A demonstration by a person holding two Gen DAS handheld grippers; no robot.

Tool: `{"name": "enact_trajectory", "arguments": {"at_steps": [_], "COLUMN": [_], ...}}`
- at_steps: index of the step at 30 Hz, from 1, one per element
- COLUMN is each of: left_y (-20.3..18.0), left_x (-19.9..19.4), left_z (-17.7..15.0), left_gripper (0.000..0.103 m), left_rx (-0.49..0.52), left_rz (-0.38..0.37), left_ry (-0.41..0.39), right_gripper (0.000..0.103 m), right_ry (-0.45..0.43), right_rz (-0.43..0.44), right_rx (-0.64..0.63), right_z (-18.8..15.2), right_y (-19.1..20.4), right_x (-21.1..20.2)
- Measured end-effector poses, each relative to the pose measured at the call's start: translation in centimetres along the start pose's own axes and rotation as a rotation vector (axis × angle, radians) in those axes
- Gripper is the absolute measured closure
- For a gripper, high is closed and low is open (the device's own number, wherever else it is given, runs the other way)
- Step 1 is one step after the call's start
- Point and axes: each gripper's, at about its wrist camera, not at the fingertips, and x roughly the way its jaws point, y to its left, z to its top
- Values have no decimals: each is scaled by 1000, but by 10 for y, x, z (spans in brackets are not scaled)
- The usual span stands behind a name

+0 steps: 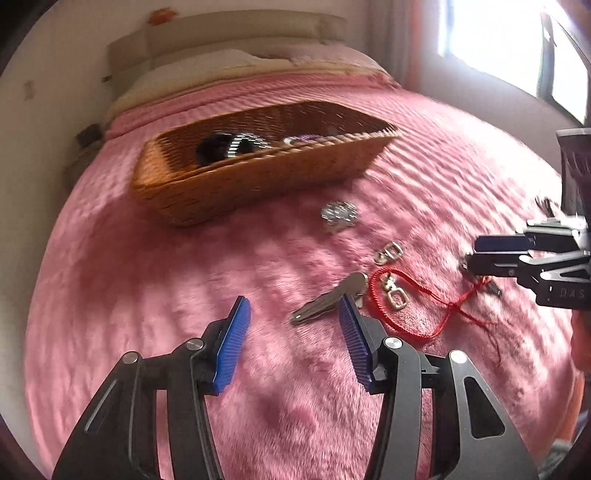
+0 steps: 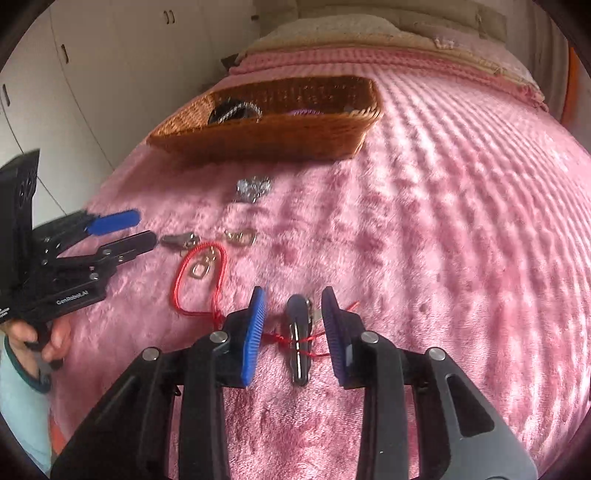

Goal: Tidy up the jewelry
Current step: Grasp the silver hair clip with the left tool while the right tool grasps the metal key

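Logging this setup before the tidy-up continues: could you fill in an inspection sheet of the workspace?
Surface: fluffy pink bed blanket, rippled.
Job's things: brown woven wicker basket already holding dark and purple pieces; sparkly silver cluster, silver double-ring clasp, silver hair clip, red cord loop and dark hair clip lie on the blanket.
Clutter: nothing seen.
Grippers: left claw open, empty; right claw open, straddling the dark hair clip.
Cables: nothing seen.
Surroundings: beige headboard, bright window, white wardrobe doors.
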Motion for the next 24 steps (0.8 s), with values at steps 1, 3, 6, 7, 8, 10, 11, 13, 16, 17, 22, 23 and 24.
{"name": "enact_trajectory", "arguments": {"at_steps": [1, 3, 6, 7, 8, 10, 11, 13, 16, 17, 22, 23, 24], "left_y": [-1, -5, -12, -13, -14, -15, -14, -9, 7, 13, 25, 22, 19], "left_x": [3, 12, 19, 20, 22, 23, 22, 21, 19, 17, 2, 2, 1], "left_z": [1, 4, 5, 6, 7, 7, 7, 8, 5, 3, -12, -12, -13], "left_gripper": [55, 55, 68, 76, 82, 90, 91, 91, 91, 91, 91, 91, 90], "left_rx": [19, 60, 98, 103, 103, 90, 78, 7, -167, -242, -464, -462, -447], "left_rz": [-7, -26, -67, -70, -75, -76, -71, -56, -3, 14, 87, 98, 106], "left_ry": [9, 30, 54, 57, 60, 63, 63, 73, 90, 102, 81, 75, 68], "right_gripper": [74, 78, 82, 82, 82, 82, 82, 82, 82, 82, 81, 81, 81], "right_ry": [10, 20, 18, 15, 10, -1, -8, -36, -66, -72, -48, -39, -37], "right_rz": [-11, -10, -6, -8, -12, -5, 0, 4, 14, 22, 57, 76, 98], "right_rx": [-1, 2, 11, 13, 18, 37, 50, 74, 110, 126, 147, 153, 165], "right_z": [0, 0, -2, -1, 2, 12, 16, 23, 27, 28, 26, 26, 25], "right_y": [-2, -2, -4, -5, -5, -6, -7, -8, -11, -13, -21, -23, -26], "right_x": [2, 7, 10, 11, 12, 16, 18, 20, 22, 23, 32, 33, 33]}}
